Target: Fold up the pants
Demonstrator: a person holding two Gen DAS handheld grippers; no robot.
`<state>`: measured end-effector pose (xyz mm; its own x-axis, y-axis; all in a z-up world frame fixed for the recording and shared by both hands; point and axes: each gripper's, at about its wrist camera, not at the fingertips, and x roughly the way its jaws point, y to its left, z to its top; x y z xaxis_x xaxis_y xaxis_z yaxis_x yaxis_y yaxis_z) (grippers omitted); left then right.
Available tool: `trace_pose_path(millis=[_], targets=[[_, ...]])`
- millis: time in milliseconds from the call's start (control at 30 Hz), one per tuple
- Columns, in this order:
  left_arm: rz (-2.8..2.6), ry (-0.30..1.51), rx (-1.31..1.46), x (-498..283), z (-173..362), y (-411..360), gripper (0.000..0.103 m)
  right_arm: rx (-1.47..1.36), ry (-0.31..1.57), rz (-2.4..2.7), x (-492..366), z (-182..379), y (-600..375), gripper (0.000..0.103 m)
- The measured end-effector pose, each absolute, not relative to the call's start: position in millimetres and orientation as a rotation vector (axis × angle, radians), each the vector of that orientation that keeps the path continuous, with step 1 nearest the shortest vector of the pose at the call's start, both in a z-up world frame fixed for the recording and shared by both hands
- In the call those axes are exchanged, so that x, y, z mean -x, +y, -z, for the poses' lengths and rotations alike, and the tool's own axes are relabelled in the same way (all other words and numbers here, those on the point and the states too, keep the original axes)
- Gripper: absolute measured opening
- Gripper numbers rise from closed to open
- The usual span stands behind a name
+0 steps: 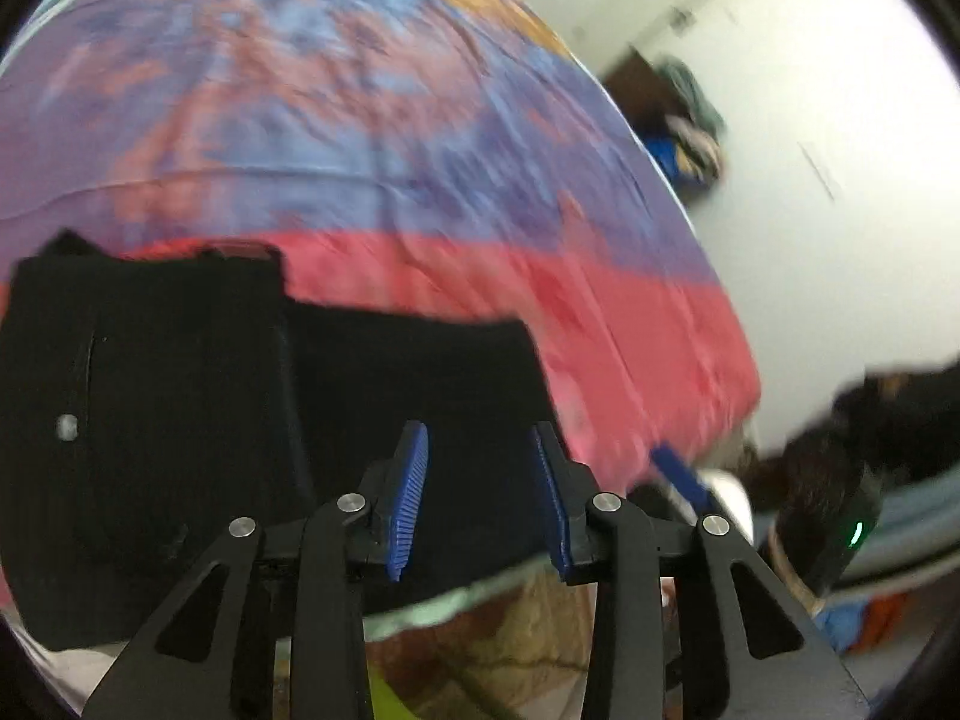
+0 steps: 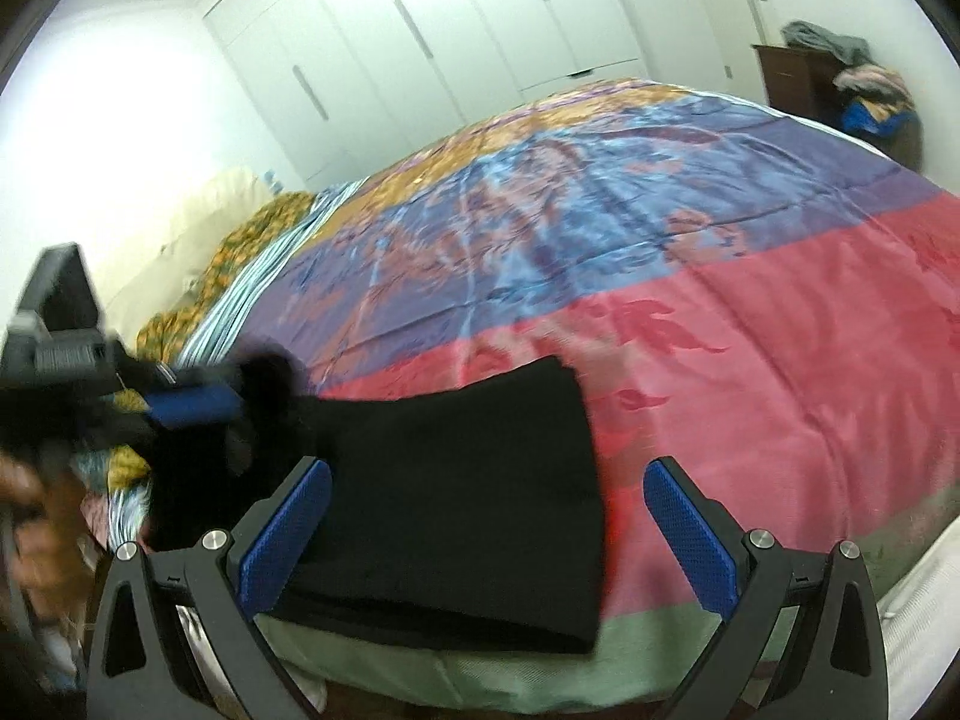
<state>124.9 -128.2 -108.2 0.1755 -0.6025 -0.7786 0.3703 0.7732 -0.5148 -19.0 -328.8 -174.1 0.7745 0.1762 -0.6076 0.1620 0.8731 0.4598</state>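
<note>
Black pants (image 2: 456,498) lie folded on the red band of the bedspread near the bed's front edge. They also show in the left wrist view (image 1: 252,420), with a small silver button at their left. My left gripper (image 1: 480,438) is open and empty just above the pants' near edge. My right gripper (image 2: 486,474) is wide open and empty over the folded pants. The left gripper (image 2: 186,405) shows blurred at the left of the right wrist view, by the pants' far end.
The bed has a red, purple, blue and orange bedspread (image 2: 630,192) with a green front edge (image 2: 660,642). White wardrobe doors (image 2: 420,42) stand behind. A dark dresser with piled clothes (image 2: 840,78) is at the far right. Pillows (image 2: 216,210) lie at the left.
</note>
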Motion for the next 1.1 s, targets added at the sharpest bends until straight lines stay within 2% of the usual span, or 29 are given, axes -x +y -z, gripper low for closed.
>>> trace_pose_path(millis=[67,133,200,300,333,367,400,433,500,600,633,700,733,867,900,933,967,1000,1033,1100], targets=[[0.734,1.151,0.217,-116.4,86.4,-117.9,0.037,-0.568,0.67,0.022,25.6,173.9,-343.4,0.103],[0.707,1.066,0.208,-114.5,57.9,-88.7,0.047,-0.605,0.654,0.056,30.6,175.8,-357.4,0.103],[0.62,0.961,0.221,-120.9,30.5,-40.5,0.07,-0.637,0.666,0.067,29.0,180.4,-363.8,0.103],[0.42,0.864,0.202,-126.0,21.7,20.4,0.071,-0.662,0.707,-0.011,13.9,180.9,-354.6,0.103],[0.327,0.854,0.182,-128.2,28.8,41.1,0.07,-0.651,0.716,-0.081,5.7,176.4,-343.1,0.103],[0.258,0.858,0.161,-128.5,38.5,54.8,0.062,-0.635,0.728,-0.174,-4.0,171.0,-328.2,0.103],[0.207,0.871,0.138,-130.7,52.1,63.4,0.046,-0.626,0.749,-0.263,-14.1,168.1,-315.1,0.103],[0.178,0.909,0.124,-132.3,73.2,69.0,0.037,-0.622,0.777,-0.339,-23.6,167.2,-303.3,0.103],[0.217,1.028,0.143,-133.2,122.3,67.1,0.011,-0.629,0.871,-0.495,-48.2,172.1,-278.0,0.101],[0.319,1.098,0.093,-123.7,173.2,32.9,0.005,-0.638,1.038,-0.584,-92.4,198.4,-252.3,0.097],[0.314,1.071,0.063,-119.0,177.3,24.7,0.005,-0.624,1.067,-0.572,-100.1,204.5,-249.8,0.089],[0.309,1.031,0.048,-111.7,175.6,21.6,0.004,-0.625,1.169,-0.593,-120.4,226.2,-242.4,0.087],[0.316,1.039,0.072,-113.7,175.7,26.0,0.004,-0.629,1.203,-0.597,-127.8,234.2,-239.5,0.082],[0.355,1.035,0.135,-119.0,179.1,37.8,0.004,-0.632,1.284,-0.707,-145.5,247.7,-218.3,0.078],[0.355,1.025,0.125,-117.2,182.0,30.9,0.005,-0.621,1.292,-0.717,-147.8,248.6,-212.7,0.075],[0.347,1.015,0.105,-115.9,181.5,28.5,0.005,-0.612,1.294,-0.72,-149.6,248.5,-208.8,0.063],[0.337,1.013,0.088,-115.5,178.6,27.8,0.009,-0.576,1.297,-0.693,-150.5,247.6,-205.2,0.044],[0.337,1.024,0.085,-115.9,173.5,27.8,0.013,-0.553,1.295,-0.683,-152.6,247.2,-202.1,0.035],[0.333,1.032,0.09,-121.6,172.0,20.4,0.017,-0.519,1.276,-0.677,-150.4,241.1,-199.3,0.03],[0.312,0.999,0.113,-119.0,149.3,32.6,0.033,-0.496,1.224,-0.677,-142.4,224.5,-199.3,0.023]])
